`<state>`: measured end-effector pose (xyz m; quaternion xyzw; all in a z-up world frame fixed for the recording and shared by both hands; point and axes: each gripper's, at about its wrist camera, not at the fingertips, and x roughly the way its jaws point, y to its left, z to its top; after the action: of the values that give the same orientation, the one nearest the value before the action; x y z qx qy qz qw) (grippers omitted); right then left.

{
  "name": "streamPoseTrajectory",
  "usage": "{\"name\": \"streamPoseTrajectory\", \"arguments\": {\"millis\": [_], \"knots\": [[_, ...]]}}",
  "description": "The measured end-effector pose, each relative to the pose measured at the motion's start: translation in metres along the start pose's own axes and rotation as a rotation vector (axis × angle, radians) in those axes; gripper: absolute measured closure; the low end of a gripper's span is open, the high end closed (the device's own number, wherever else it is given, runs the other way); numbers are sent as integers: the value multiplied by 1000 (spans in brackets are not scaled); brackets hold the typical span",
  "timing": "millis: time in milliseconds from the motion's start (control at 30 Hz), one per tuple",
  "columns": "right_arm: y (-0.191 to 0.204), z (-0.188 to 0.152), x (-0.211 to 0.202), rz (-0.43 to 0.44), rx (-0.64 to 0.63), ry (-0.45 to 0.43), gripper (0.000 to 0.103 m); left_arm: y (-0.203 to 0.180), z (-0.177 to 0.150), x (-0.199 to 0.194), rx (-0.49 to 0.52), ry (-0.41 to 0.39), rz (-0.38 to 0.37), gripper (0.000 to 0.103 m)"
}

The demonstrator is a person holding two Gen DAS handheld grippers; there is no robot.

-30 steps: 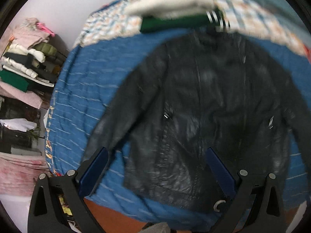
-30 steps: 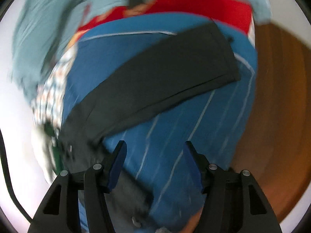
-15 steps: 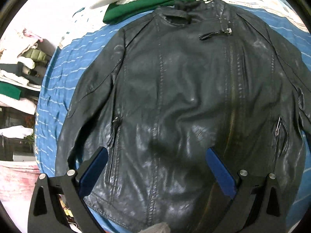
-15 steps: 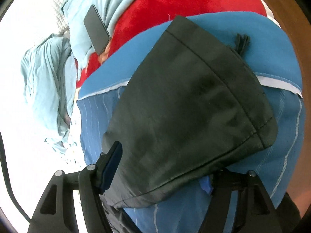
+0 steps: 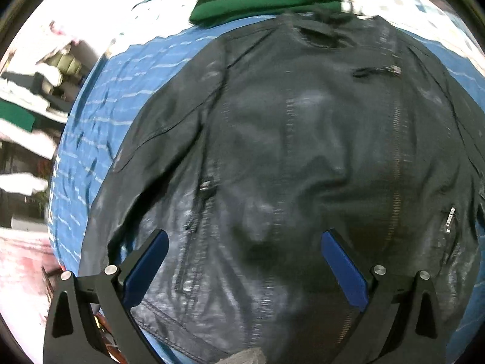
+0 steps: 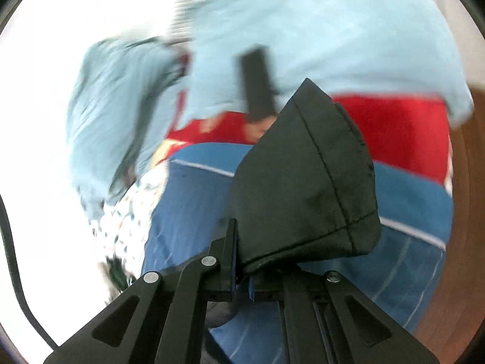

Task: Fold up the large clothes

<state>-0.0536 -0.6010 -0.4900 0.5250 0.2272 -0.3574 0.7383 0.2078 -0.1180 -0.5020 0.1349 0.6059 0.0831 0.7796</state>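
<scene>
My right claw (image 6: 241,276) is clamped on the jacket's cuff (image 6: 306,188), my left claw (image 5: 242,270) gapes above the jacket (image 5: 303,151); next, I'd fold that sleeve across.

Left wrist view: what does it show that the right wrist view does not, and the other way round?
Only the left wrist view shows the jacket body, its collar and zippers, a green garment beyond it, and the open left gripper above the jacket. Only the right wrist view shows the right gripper shut on the sleeve cuff, with a red cloth and a light blue cloth behind. Both show the blue striped bedcover.
</scene>
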Motion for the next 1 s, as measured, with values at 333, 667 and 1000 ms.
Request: {"name": "streamPoseTrajectory", "arguments": {"millis": [333, 667, 1000], "knots": [[256, -131, 30, 116, -563, 118, 98, 144, -10, 36, -252, 74, 30, 0], [359, -480, 171, 10, -1283, 440, 98, 288, -108, 77, -654, 234, 15, 0], [326, -545, 144, 25, -1332, 831, 37, 341, -201, 119, -1126, 263, -335, 1]]}}
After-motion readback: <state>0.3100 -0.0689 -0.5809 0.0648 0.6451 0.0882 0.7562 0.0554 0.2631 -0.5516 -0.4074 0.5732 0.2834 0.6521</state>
